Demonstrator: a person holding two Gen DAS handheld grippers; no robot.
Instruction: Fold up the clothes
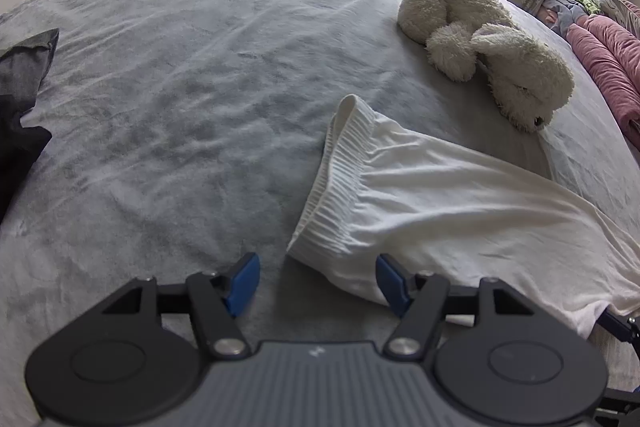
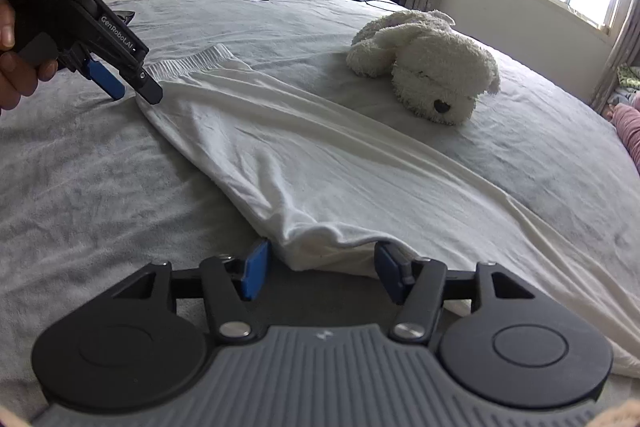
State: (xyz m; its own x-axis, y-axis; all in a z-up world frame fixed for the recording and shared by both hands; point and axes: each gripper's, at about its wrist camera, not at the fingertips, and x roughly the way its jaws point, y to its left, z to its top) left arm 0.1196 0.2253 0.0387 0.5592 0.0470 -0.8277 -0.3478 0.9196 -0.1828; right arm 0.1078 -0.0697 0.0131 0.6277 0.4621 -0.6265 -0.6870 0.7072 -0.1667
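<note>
Your right gripper [image 2: 318, 273] is sitting wide open, straddling the near fold of the white pants [image 2: 320, 167] — gripping nothing. Your left gripper [image 1: 318, 281] is gaping too, at the elastic waistband [image 1: 340, 183] corner. Pants are lying stretched across the grey bed [image 1: 160, 107]; plush dog [image 2: 428, 67] is resting beyond.
</note>
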